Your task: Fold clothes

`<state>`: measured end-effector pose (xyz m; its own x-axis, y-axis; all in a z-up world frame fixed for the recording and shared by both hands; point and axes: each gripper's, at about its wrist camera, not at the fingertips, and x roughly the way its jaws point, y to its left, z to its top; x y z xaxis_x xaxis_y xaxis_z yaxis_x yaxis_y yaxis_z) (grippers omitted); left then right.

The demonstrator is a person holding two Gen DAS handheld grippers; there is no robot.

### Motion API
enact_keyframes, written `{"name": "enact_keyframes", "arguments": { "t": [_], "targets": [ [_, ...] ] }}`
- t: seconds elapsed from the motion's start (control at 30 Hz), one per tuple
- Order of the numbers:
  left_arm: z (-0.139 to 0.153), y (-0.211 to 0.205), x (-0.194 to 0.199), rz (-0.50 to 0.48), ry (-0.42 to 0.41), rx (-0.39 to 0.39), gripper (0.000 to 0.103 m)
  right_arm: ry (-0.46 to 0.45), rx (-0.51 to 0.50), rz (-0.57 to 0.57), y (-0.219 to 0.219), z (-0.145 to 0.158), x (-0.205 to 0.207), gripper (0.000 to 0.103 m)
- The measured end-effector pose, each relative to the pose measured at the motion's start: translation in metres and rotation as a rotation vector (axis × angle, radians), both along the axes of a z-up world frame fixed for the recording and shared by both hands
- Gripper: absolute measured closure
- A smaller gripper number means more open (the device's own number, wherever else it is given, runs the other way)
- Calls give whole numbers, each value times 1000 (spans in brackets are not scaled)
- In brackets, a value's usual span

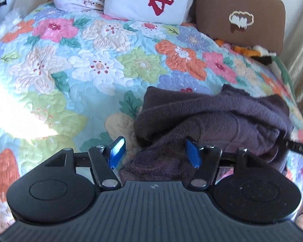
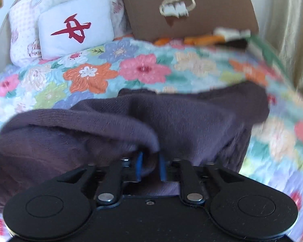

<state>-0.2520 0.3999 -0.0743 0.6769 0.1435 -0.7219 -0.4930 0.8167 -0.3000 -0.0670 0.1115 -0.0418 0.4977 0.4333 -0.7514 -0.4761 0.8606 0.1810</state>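
A wide stretch of the floral quilt (image 1: 56, 74) is left bare to the left of the bunched purple garment (image 1: 212, 117). The far end is blocked by the white pillow (image 1: 149, 0) and brown cushion (image 1: 240, 18).

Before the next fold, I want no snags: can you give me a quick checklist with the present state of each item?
1. Left gripper open, pads off the cloth: ok.
2. Right gripper free of the purple sweater: not ok, a fold sits between its pads.
3. Sweater lying flat: not ok, bunched.
4. Bare floral quilt to spread onto: ok.
5. White pillow away from the sweater: ok.
6. Right gripper pressing the fold: cannot tell.
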Motion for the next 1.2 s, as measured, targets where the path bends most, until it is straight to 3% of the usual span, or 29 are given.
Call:
{"name": "enact_keyframes", "arguments": {
  "t": [0.1, 0.13, 0.27, 0.37, 0.53, 0.7, 0.77, 0.87, 1.07, 1.2],
  "targets": [
    [5, -7, 0, -3, 30, 97, 39, 181, 204, 23, -9, 1, -7, 50],
    [6, -8, 0, -6, 36, 120, 39, 202, 225, 30, -6, -2, -13, 48],
    [2, -5, 4, 4, 49, 116, 33, 202, 166, 99, 20, -16, -24, 46],
    [-3, 1, 5, 15, 60, 102, 26, 160, 106, 118, 36, -19, -23, 45],
    [-5, 18, 1, 42, 41, 34, 22, -29, -9, 53, 38, -3, -14, 44],
    [5, 37, -11, 132, 41, 101, 22, -160, -112, -30, 17, 2, -8, 38],
    [5, 44, -11, 117, 45, 98, 22, -144, -111, -38, 7, -3, -2, 38],
    [-3, 47, -3, 79, 45, 33, 22, -99, -75, -32, 0, -13, 8, 38],
    [-26, 42, 39, -41, 98, -7, 20, -98, -76, -42, 7, -27, 12, 38],
    [-44, 41, 51, -89, 122, -103, 17, -114, -1, -23, 8, -30, 19, 38]
  ]
}}
